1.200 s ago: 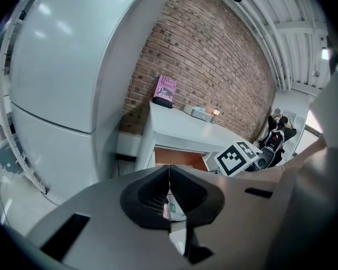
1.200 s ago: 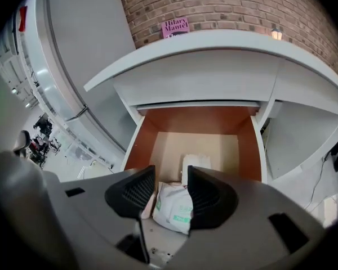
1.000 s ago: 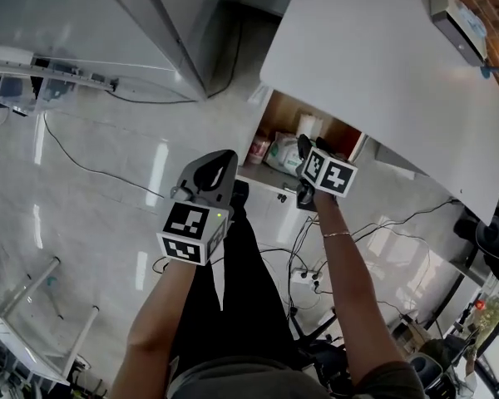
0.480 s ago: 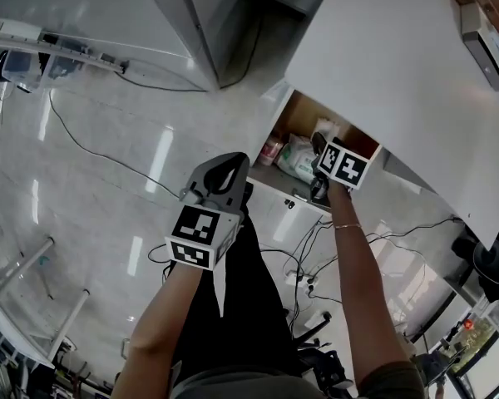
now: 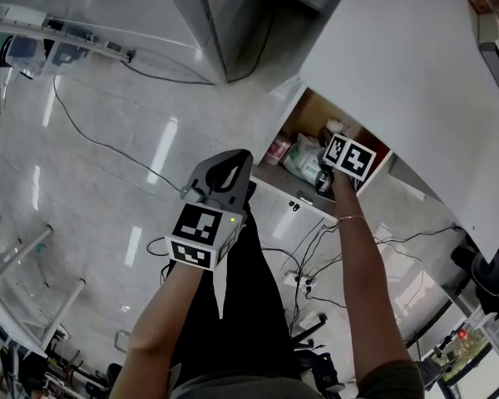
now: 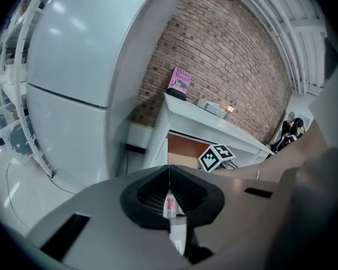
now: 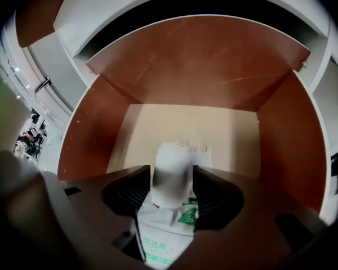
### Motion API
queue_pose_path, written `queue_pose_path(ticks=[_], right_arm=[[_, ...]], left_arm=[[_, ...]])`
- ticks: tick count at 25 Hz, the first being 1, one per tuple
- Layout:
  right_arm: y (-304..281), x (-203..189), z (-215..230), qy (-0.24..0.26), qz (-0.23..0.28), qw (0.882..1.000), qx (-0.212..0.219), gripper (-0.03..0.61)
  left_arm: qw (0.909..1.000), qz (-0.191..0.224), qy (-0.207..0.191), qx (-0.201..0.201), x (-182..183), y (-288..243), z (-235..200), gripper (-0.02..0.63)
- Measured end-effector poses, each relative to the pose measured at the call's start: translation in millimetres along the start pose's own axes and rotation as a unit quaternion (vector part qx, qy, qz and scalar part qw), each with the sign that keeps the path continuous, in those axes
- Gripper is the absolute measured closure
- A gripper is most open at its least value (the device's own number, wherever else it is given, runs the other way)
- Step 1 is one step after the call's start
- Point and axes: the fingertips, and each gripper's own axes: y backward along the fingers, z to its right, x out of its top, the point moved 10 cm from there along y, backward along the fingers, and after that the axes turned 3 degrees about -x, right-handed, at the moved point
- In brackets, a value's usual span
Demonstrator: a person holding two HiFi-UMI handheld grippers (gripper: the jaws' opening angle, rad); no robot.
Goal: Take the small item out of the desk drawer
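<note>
Head view: looks onto the drawer [image 5: 309, 119] standing open under the desk [image 5: 399, 65], leaving its contents reachable.

Left gripper view: shows the left gripper [image 6: 169, 180] pressed together on nothing, held back out of the way.

Right gripper view: finds the right gripper [image 7: 172, 193] spread, just opened wider. Straddles the white packet [image 7: 174, 162] lying inside the drawer without pressing on it, seemingly lining up a pinch.

in the head view the bench [image 5: 399, 65] top hides the back of the drawer [image 5: 302, 119]. in the right gripper view the white packet [image 7: 173, 153] is blurred, its lower end hidden behind the right hand-held gripper [image 7: 172, 173], whose jaws have just been opening either side of it. the green-printed bag [image 7: 160, 235] shows only through the gap in that gripper's body.
</note>
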Motion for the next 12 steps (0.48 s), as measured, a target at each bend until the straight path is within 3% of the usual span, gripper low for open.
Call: queue_pose_path(ticks=[12], right_arm=[[-14, 2, -1, 0.035, -0.012, 0.999, -0.013, 0.356]], left_arm=[[1.0000, -0.006, 0.000, 0.004, -4, -5, 2, 0.592]])
